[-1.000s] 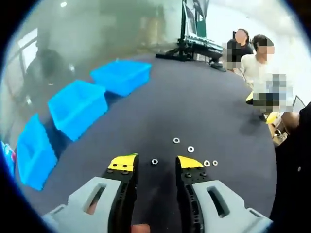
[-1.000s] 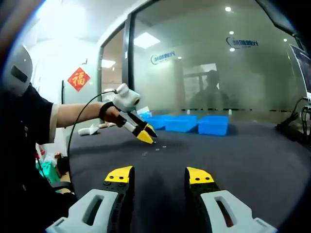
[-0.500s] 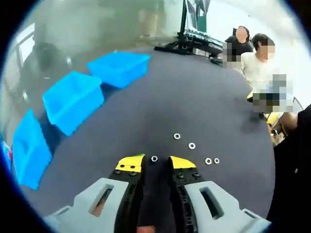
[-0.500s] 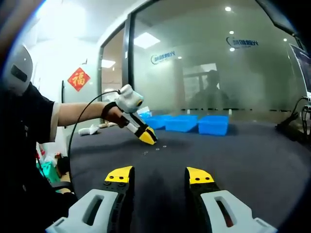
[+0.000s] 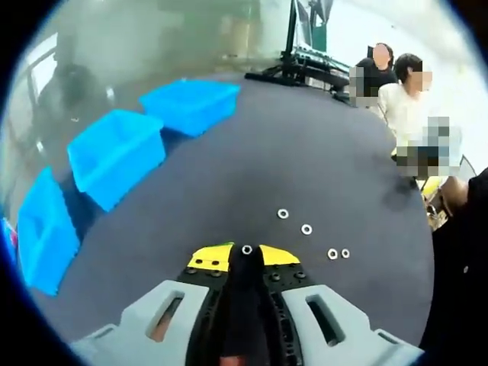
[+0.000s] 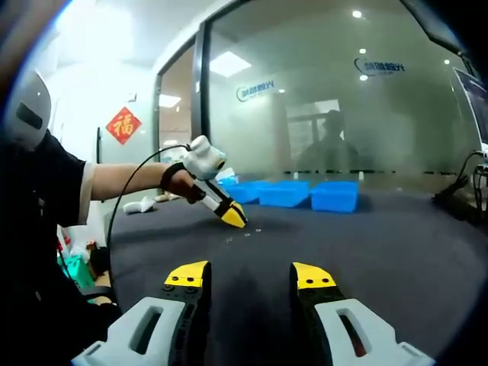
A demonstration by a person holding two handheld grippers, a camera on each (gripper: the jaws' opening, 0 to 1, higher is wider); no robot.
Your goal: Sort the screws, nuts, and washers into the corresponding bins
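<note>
In the left gripper view my left gripper (image 5: 245,253) is shut on a small silver nut (image 5: 246,249), pinched between its yellow tips on the dark grey table (image 5: 229,175). Several washers lie just to the right: one (image 5: 283,213), another (image 5: 306,229), and a pair (image 5: 338,253). Three blue bins stand in a row at the left: far (image 5: 191,103), middle (image 5: 116,156), near (image 5: 42,232). In the right gripper view my right gripper (image 6: 250,276) is open and holds nothing, well back from the parts. The left gripper (image 6: 231,216) shows there, tips down on the table by the small parts (image 6: 245,232).
Two seated people (image 5: 396,88) are at the table's far right edge. A monitor stand (image 5: 293,65) rises at the back. A glass wall (image 6: 328,107) runs behind the blue bins (image 6: 305,194). A person's arm (image 6: 130,179) reaches in from the left.
The left gripper's jaws went from wide open around the nut to shut on it. The right gripper stayed still and open.
</note>
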